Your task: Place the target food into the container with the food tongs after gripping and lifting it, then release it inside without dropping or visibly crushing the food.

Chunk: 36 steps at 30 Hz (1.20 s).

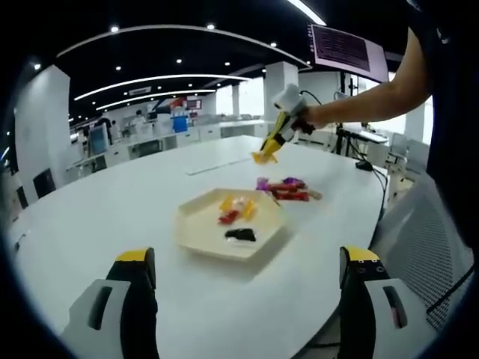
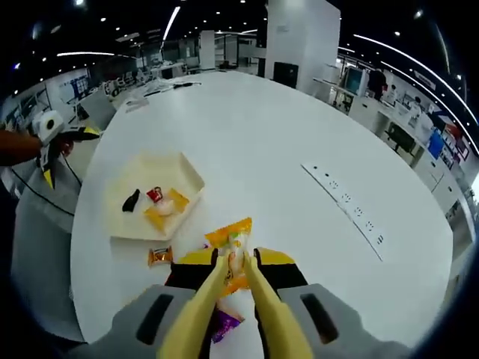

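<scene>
Presently the right gripper [image 2: 236, 263] is working yellow food tongs [image 2: 224, 299], whose tips are pinching an orange snack packet [image 2: 230, 238] above the white table [image 2: 299, 134]. Left gripper [image 1: 247, 299] is hanging with jaws spread. Beige hexagonal tray [image 1: 196, 228] is sitting near the table's edge, holding several snacks.

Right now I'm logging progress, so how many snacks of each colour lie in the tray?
Counted in the cream hexagonal tray as the left gripper view shows them:
Yellow snack packet: 1
Red snack: 1
Black snack: 1
Total in the tray: 3
More packets lie on the table beyond it; those are left out.
</scene>
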Motion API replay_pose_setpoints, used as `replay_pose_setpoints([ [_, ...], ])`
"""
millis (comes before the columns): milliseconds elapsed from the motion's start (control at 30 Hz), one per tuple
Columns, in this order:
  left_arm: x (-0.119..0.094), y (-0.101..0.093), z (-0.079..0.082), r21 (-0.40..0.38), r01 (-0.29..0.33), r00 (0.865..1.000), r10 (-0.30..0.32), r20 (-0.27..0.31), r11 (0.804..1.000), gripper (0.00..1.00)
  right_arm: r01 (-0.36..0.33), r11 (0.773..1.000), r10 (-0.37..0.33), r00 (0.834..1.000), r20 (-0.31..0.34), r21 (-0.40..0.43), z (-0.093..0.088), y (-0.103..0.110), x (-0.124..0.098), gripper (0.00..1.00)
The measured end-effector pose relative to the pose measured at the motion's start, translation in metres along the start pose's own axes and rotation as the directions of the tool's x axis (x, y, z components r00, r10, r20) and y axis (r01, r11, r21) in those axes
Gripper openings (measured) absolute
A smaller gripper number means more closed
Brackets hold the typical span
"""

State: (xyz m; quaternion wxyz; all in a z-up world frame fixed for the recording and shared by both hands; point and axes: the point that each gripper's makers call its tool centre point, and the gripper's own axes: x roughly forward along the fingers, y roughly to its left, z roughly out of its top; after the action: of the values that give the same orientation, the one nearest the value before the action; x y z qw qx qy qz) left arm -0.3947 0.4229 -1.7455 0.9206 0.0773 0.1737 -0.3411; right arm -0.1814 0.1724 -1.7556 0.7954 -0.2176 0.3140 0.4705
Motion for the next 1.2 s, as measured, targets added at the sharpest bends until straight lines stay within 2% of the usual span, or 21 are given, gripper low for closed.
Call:
replay_pose_setpoints([
  [533,-0.001,0.000,0.001,0.003,0.001,1.000,-0.001,0.008,1.000,0.99,-0.065,0.997,0.066,0.998,0.018,-0.044,0.027,0.053,0.025,0.18],
  [733,-0.001,0.000,0.001,0.007,0.001,1.000,-0.001,0.008,1.000,0.99,-0.093,0.994,0.094,0.995,0.019,-0.060,0.032,0.074,0.032,0.18],
  [1200,-0.002,0.001,0.001,0.015,-0.003,1.000,0.002,0.012,1.000,0.98,-0.148,0.988,0.150,0.988,0.045,-0.035,0.039,0.120,0.046,0.19],
])
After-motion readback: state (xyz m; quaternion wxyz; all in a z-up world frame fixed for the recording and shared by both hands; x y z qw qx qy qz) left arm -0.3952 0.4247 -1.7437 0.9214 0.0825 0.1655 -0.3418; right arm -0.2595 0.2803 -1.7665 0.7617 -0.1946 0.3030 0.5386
